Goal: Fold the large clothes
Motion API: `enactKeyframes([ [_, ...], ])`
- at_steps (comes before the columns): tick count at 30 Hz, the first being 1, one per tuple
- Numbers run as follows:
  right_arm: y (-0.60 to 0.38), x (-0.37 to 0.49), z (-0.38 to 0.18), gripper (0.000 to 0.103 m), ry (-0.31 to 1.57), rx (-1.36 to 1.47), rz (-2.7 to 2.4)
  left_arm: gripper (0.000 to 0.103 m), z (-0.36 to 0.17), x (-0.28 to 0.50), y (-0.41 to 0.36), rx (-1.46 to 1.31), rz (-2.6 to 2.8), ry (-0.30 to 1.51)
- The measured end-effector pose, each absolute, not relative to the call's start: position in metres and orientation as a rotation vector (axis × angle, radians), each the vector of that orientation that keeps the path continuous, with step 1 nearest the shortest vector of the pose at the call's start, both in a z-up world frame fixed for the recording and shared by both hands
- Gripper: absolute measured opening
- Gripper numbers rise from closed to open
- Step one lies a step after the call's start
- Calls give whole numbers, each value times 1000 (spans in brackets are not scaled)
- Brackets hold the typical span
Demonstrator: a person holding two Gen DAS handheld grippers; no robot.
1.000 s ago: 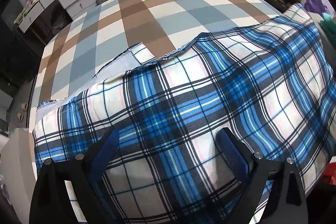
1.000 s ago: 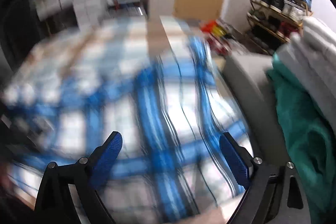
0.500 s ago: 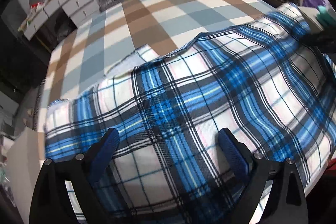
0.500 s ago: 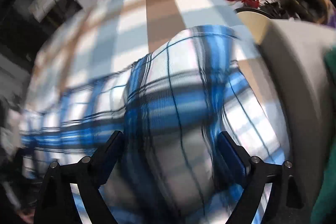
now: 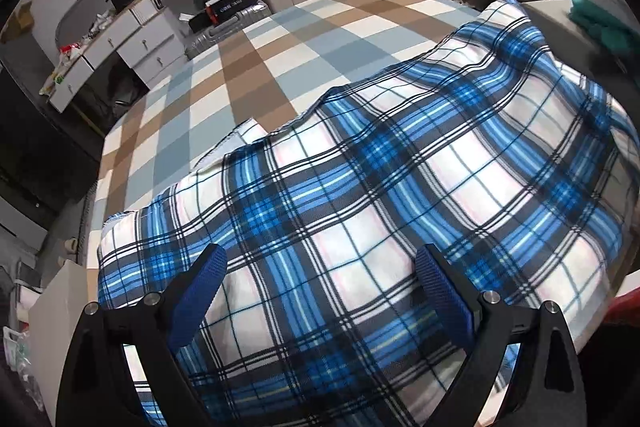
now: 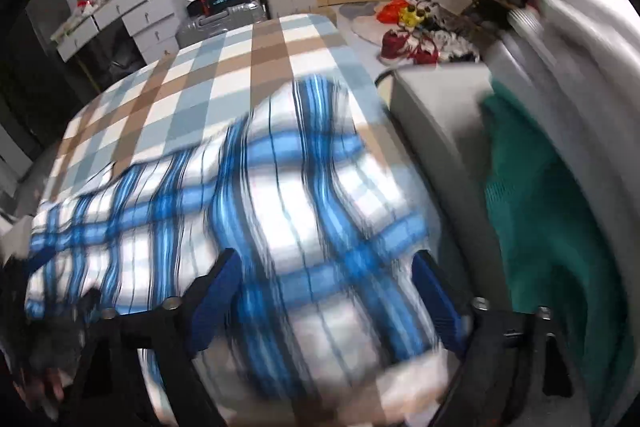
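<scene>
Blue plaid garment point(image 5: 400, 195) lies doubled across near edge of bed point(image 5: 280, 43), lower layer peeking out at far hem. At least one fold looks done; more folds likely left. Left gripper point(image 5: 320, 287) spread wide, hovering over cloth, gripping nothing. Right gripper point(image 6: 324, 291) closing, cloth between jaws, pads not visibly pressing; view blurred.
</scene>
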State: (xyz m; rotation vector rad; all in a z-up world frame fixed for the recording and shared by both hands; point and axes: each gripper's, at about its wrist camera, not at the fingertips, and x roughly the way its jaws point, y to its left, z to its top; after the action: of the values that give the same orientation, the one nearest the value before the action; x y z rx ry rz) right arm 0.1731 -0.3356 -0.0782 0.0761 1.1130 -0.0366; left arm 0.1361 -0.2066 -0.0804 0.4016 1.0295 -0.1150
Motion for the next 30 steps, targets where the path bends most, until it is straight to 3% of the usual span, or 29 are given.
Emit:
enactKeyframes([
  [6, -319, 215, -137, 78, 1286, -113, -121, 94, -86, 144, -198, 360, -107, 1071],
  [8, -314, 211, -135, 86, 1245, -211, -148, 94, -86, 146, -198, 351, -106, 1079],
  [11, -316, 204, -126, 86, 1227, -298, -185, 94, -86, 147, -201, 359, -96, 1079],
  [19, -320, 139, -73, 86, 1148, -57, 59, 94, -60, 126, -223, 368, -183, 937],
  [21, -300, 125, -84, 86, 1192, -79, 130, 94, -54, 116, -234, 379, -259, 894],
  [24, -265, 108, -123, 86, 1261, -392, 73, 94, -71, 109, -253, 485, -296, 934],
  [26, -266, 102, -126, 93, 1202, -418, 43, 94, -93, 110, -260, 554, -280, 1001],
  [30, -274, 105, -118, 91, 1238, -363, 0, 95, -95, 119, -247, 456, -281, 1051],
])
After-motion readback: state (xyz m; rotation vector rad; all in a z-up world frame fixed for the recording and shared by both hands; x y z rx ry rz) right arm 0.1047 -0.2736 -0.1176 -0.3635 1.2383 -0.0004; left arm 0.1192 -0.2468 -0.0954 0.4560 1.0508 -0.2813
